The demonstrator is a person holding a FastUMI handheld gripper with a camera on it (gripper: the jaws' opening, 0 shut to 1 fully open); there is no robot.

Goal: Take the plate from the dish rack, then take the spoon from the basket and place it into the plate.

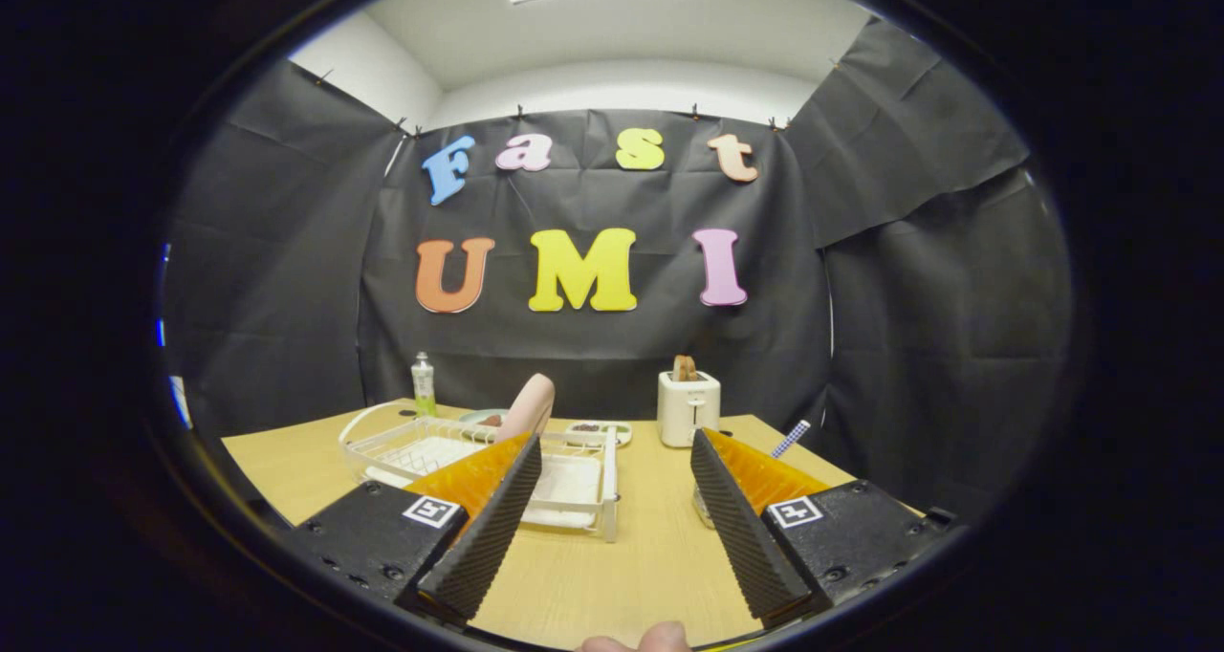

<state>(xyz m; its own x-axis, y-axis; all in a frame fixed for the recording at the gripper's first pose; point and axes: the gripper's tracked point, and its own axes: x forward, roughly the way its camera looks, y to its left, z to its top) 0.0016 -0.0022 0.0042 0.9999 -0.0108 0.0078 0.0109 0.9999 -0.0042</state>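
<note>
- The hand-held gripper [612, 451] hangs above the worktop [622, 556] with its two ribbed fingers wide apart and nothing between them, likely readied for a first reach.
- The white wire rack [583, 485] sits just ahead of the left finger, which covers part of it.
- A pink plate [529, 405] stands on edge in the rack, upright so its rim is free to pinch; the task looks not yet begun.
- The spoon's checked handle [792, 438] sticks up beyond the right finger; its basket is hidden behind that finger.
- Further back stand a white toaster [688, 406] holding bread, a small bottle [423, 382] and a shallow dish [600, 430].
- Nothing blocks the way to the plate.
- A fingertip [660, 639] shows below the fingers.
</note>
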